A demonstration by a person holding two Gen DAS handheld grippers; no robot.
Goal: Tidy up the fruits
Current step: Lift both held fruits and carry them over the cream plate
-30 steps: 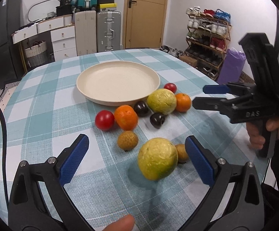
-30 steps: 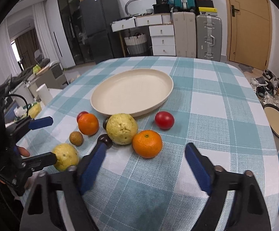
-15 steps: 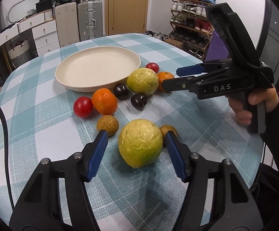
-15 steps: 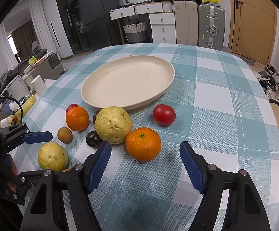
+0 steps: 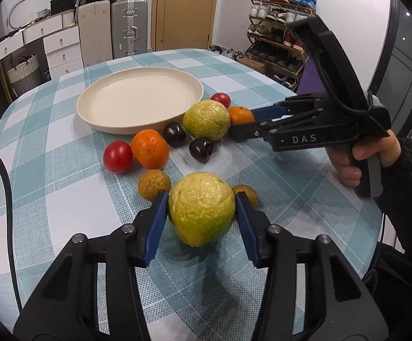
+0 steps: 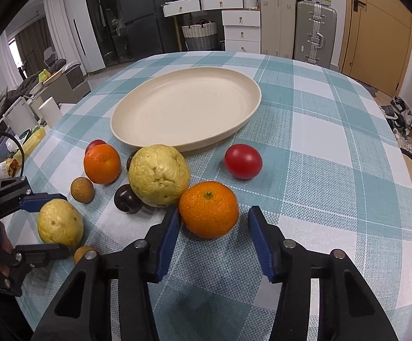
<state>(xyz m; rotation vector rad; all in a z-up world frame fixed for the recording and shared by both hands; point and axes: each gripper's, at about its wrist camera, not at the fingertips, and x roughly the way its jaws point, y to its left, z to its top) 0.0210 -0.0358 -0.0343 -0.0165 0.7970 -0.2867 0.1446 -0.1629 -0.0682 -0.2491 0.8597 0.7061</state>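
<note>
Since the earlier frames, both our grippers had closed in on fruit. From the left wrist view, our left gripper (image 5: 201, 209) had narrowed until its blue pads touched both flanks of the bumpy yellow-green guava (image 5: 201, 209), which sat on the teal checked tablecloth (image 5: 49, 187), well short of the empty cream round plate (image 5: 140, 99) straight ahead. From the right wrist view, our right gripper (image 6: 213, 237) stood released around the round orange mandarin (image 6: 208, 209), lying dead centre between its pads.
</note>
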